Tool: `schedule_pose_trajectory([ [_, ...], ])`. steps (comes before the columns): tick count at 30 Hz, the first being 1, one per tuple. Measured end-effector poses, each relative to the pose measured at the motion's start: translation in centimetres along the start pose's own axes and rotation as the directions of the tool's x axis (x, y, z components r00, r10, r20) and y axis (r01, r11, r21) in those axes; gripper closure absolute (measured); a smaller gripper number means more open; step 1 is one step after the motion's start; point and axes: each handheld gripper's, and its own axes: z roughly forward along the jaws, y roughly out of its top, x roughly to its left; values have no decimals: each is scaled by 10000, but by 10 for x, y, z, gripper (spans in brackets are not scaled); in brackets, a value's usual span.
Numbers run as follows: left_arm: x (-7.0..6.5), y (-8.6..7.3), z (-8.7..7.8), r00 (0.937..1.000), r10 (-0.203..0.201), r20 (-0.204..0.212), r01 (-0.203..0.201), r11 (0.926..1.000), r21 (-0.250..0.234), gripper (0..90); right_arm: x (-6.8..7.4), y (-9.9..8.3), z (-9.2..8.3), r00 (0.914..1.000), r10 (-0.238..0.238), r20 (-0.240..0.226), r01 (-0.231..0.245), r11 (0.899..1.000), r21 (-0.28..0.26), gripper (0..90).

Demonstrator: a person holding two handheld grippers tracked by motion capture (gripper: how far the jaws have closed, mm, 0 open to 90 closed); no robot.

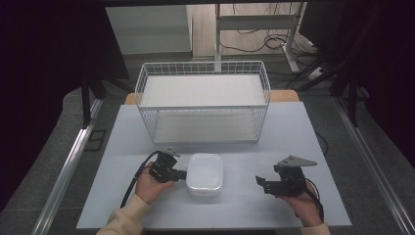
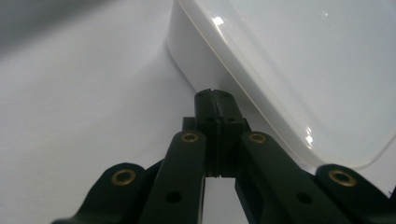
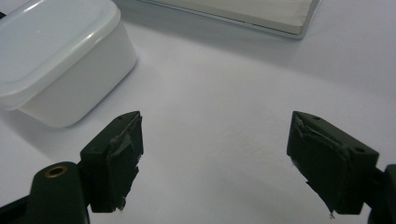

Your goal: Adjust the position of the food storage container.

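Note:
A white lidded plastic container (image 1: 204, 174) sits on the pale table, near its front. My left gripper (image 1: 183, 174) lies level at the container's left side, held by a hand. In the left gripper view its jaws are pressed together with nothing between them, and the left gripper (image 2: 215, 95) has its tip at the container's (image 2: 289, 70) side wall, just under the lid rim. My right gripper (image 1: 259, 182) rests to the container's right, a gap apart from it. The right gripper (image 3: 215, 158) stands wide open over bare table, with the container (image 3: 56, 60) ahead at its left.
A white wire basket (image 1: 203, 100) with a flat white floor stands behind the container at the table's far side; its base edge (image 3: 243, 11) lies ahead of the right gripper. The table (image 1: 274, 132) ends close behind both hands. Cables trail from each gripper.

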Motion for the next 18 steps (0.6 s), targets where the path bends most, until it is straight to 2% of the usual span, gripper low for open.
schedule_pose_trajectory([
  [8, -10, -2, 1, 9997, 116, 217, -115, 9999, -59, 900, -1, 1, -1, 10000, 59, 20, -59, 10000, -52, 187],
  [13, -11, -3, 0, 9993, 183, 324, -183, 9998, -26, 899, 0, 1, -1, 10000, 66, 17, -65, 10000, -53, 187],
  [15, -8, -2, -8, 9997, 165, 177, -160, 9995, -278, 899, 0, 2, -2, 10000, 47, -1, -47, 9999, -162, 186],
  [18, -3, -2, -23, 9997, -94, 211, 112, 9963, -850, 894, 0, 5, -5, 9998, 103, -149, -109, 9992, -397, 185],
])
